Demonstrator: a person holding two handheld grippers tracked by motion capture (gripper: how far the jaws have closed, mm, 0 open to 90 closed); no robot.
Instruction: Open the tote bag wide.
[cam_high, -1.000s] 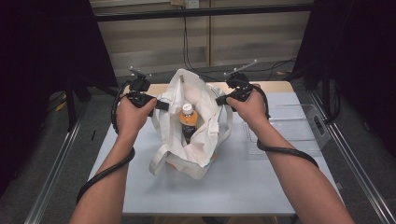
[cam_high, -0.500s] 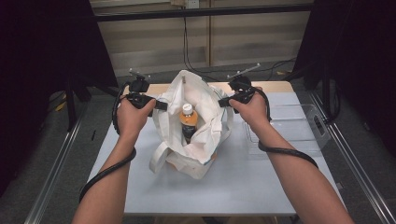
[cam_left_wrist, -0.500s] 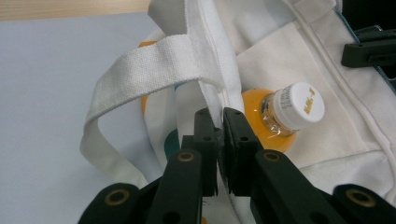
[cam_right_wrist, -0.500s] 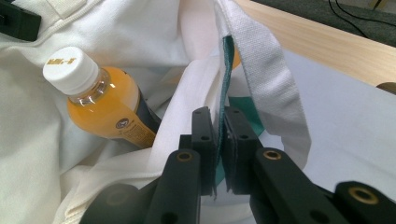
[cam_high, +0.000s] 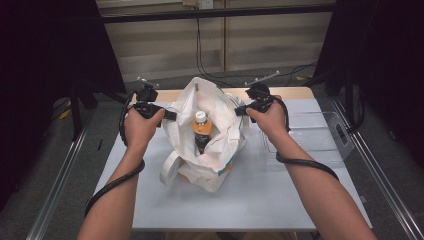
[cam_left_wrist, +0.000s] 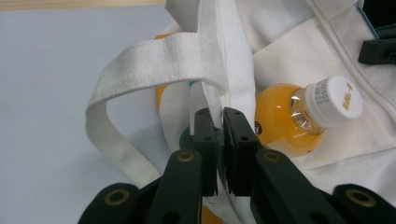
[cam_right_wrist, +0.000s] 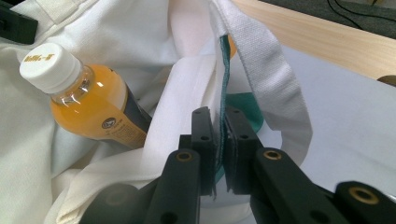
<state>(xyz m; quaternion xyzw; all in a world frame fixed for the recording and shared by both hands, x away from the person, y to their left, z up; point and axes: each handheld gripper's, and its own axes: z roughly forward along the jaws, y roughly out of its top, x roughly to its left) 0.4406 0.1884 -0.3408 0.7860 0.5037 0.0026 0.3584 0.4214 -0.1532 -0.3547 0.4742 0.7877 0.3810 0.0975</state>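
A white cloth tote bag (cam_high: 215, 150) stands in the middle of the table with its mouth held wide. Inside it stands a bottle of orange drink (cam_high: 202, 131) with a white cap (cam_left_wrist: 337, 101); the same bottle (cam_right_wrist: 88, 100) shows in the right gripper view. My left gripper (cam_high: 170, 116) is shut on the bag's left rim (cam_left_wrist: 219, 100), just beside a white strap handle (cam_left_wrist: 140, 65). On the opposite side my right gripper (cam_high: 239, 111) is shut on the right rim (cam_right_wrist: 223, 88), next to the other handle (cam_right_wrist: 271, 79).
A clear plastic tray (cam_high: 312, 135) lies on the grey table (cam_high: 250, 200) to the right of the bag, under my right forearm. A wooden strip (cam_high: 295, 92) runs along the table's far edge. Metal rails flank both sides.
Both grippers keep their grip on the rims; the hands have shifted slightly and the bag's mouth stays spread. The bottle has not moved.
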